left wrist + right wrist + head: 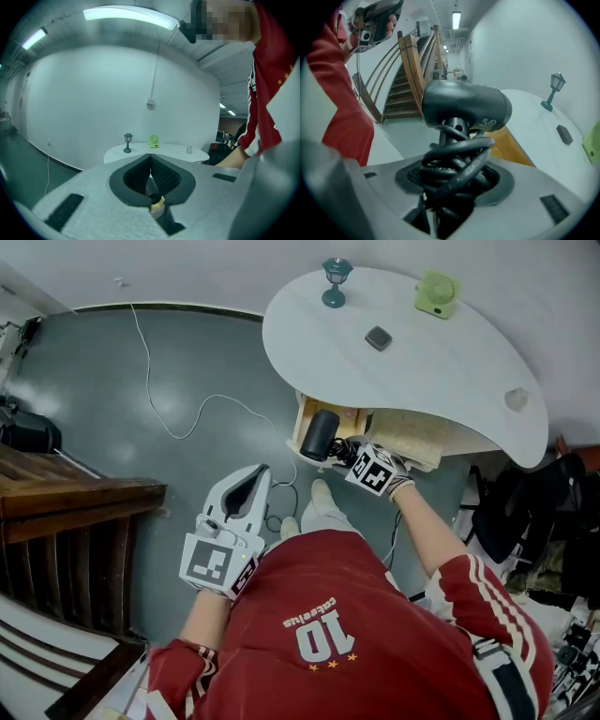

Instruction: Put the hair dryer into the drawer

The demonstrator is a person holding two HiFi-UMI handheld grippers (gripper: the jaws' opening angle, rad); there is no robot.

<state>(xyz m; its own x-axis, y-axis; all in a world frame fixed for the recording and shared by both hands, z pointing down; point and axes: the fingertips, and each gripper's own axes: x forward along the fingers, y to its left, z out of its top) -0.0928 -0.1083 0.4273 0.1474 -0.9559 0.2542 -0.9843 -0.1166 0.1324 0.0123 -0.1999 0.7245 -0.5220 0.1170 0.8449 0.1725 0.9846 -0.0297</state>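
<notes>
My right gripper [345, 454] is shut on the black hair dryer [321, 435], gripping its handle with the black cord coiled round it [457, 164]. The dryer's barrel [464, 108] hangs just over the open wooden drawer [306, 418] under the white table [450, 362]. In the right gripper view a strip of the drawer's wood [513, 146] shows behind the dryer. My left gripper [253, 479] is held off to the left above the floor, away from the drawer. Its jaws meet at the tips [150, 157] with nothing between them.
On the table stand a small green lamp [336, 282], a green desk fan [436, 292], a dark square box [378, 337] and a small white object [516, 397]. A white cable [164, 413] trails over the grey floor. Wooden stairs [66, 512] rise at the left; black bags [530, 507] lie at the right.
</notes>
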